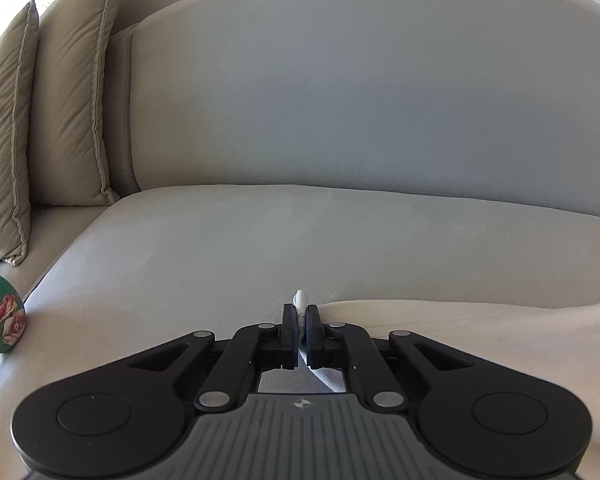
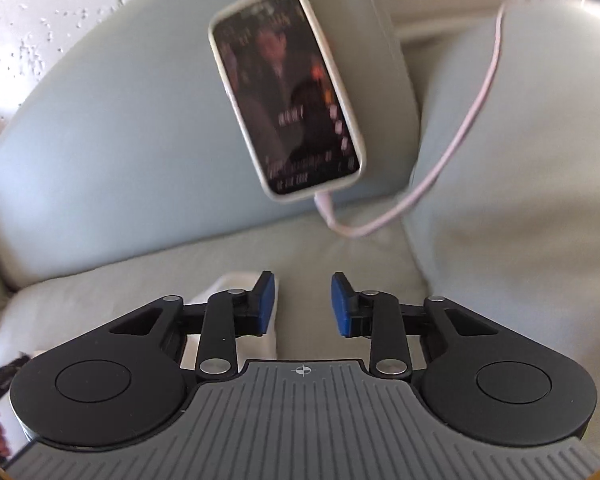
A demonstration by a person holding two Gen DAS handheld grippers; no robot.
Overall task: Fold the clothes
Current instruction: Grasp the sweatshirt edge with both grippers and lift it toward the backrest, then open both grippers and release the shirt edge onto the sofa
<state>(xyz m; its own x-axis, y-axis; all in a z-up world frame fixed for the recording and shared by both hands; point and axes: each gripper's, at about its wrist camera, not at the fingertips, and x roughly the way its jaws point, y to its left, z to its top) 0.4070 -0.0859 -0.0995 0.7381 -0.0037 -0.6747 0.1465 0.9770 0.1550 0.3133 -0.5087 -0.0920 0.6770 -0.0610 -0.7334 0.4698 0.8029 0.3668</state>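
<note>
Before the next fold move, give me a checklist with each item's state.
1. Left tool shut on the cream garment: ok.
2. Right tool gripping cloth: not ok, jaws open with nothing between them.
3. Garment lying flat: cannot tell, mostly out of view.
4. Sofa seat ahead of the left tool free: ok.
5. Phone and its cable away from the right tool: ok, they lean on the backrest beyond it.

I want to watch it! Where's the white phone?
In the right wrist view, the white phone leans on the grey sofa backrest, above the open right gripper.
</note>
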